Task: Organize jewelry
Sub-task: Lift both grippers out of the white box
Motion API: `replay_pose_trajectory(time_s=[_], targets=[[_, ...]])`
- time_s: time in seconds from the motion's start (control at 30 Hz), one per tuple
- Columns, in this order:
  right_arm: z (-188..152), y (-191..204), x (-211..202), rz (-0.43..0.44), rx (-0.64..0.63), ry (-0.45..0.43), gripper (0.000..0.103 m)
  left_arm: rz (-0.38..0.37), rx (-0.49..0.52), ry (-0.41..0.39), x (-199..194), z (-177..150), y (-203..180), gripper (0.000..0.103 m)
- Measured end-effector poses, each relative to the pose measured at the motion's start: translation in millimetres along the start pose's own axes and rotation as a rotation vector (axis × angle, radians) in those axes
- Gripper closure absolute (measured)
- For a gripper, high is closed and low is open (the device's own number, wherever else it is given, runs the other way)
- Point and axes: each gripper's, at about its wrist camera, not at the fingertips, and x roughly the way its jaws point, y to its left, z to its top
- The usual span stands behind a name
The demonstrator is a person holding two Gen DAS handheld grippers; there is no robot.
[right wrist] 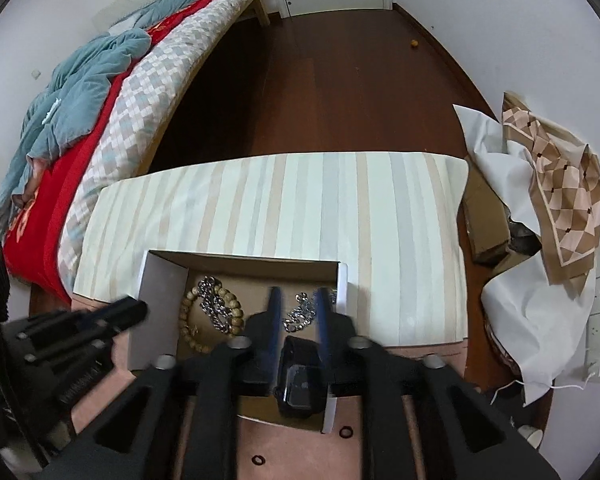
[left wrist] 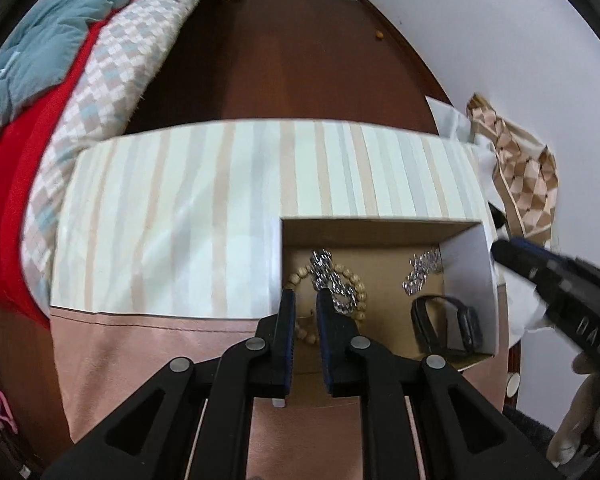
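The open cardboard box (right wrist: 342,280), brown inside with white outer walls, sits on a pink tablecloth (left wrist: 148,344) against a striped cream-and-beige mat (right wrist: 284,204); it already holds a string of round wooden beads (right wrist: 188,312), a chunky silver link chain (right wrist: 218,312) draped over them, a finer silver chain (right wrist: 300,314) and a black smartwatch (right wrist: 300,380) with a glossy square face. The right gripper (right wrist: 296,312) hangs over the watch with its blue-padded jaws a moderate way apart and nothing between them. The left gripper (left wrist: 306,312) sits at the box's near edge above the beads, jaws narrowly parted, empty too. Two small dark rings (right wrist: 346,432) lie on the cloth outside the box and probably come next: thin and flat, they would need fingertips lowered nearly to the soft cloth. The slack, slippery chains would sag wherever pinched, so separating them from the beads calls for a slow lift.
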Motion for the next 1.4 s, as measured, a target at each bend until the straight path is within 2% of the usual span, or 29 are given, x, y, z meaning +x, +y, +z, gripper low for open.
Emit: replay_pose_trajectory(time_s=[0.03, 0.07, 0.13, 0.17, 0.2, 0.23, 0.33, 0.37, 0.4, 0.43, 0.47, 0.77, 1.4], targets=[[-0.7, 0.3, -2.2, 0.002, 0.0, -0.001, 0.056, 0.004, -0.005, -0.015, -5.7, 0.6, 1.3, 0.092], [-1.5, 1.0, -4.6, -0.002, -0.001, -0.004, 0.051, 0.013, -0.009, -0.026, -10.1, 0.9, 2.7, 0.088], [-3.4, 2.9, -10.9, -0.02, -0.007, -0.016, 0.046, 0.04, -0.011, -0.053, -19.9, 1.3, 4.8, 0.069], [-4.0, 3.9, -13.5, -0.031, -0.01, -0.02, 0.044, 0.06, -0.013, -0.072, -25.1, 0.9, 6.2, 0.049], [-4.7, 5.0, -15.2, -0.042, -0.013, -0.02, 0.037, 0.087, -0.015, -0.097, -30.7, -0.6, 7.6, 0.034], [-6.6, 5.7, -17.4, -0.054, -0.016, -0.02, 0.027, 0.107, -0.016, -0.123, -35.9, -3.0, 8.8, 0.032], [-14.2, 8.9, -21.4, -0.106, -0.034, -0.019, 0.015, 0.152, -0.025, -0.158, -45.4, -12.1, 16.7, 0.029], [-17.9, 9.9, -21.9, -0.124, -0.042, -0.015, 0.013, 0.163, -0.027, -0.165, -46.8, -14.6, 19.0, 0.024], [-22.0, 10.9, -21.6, -0.139, -0.047, -0.009, 0.007, 0.177, -0.027, -0.174, -48.3, -19.0, 19.9, 0.015], [-26.1, 12.1, -21.0, -0.149, -0.048, -0.003, 0.002, 0.193, -0.022, -0.181, -49.2, -23.4, 19.9, 0.01], [-30.4, 12.8, -20.6, -0.156, -0.049, 0.002, 0.001, 0.202, -0.018, -0.185, -49.6, -27.6, 19.0, 0.004], [-64.7, 24.5, -29.0, -0.204, -0.049, -0.016, 0.001, 0.228, -0.001, -0.215, -59.0, -61.9, 13.5, 0.001], [-120.6, 56.3, -137.7, -0.246, -0.069, -0.222, 0.001, 0.22, -0.019, -0.36, -143.2, -121.4, 5.7, 0.001]])
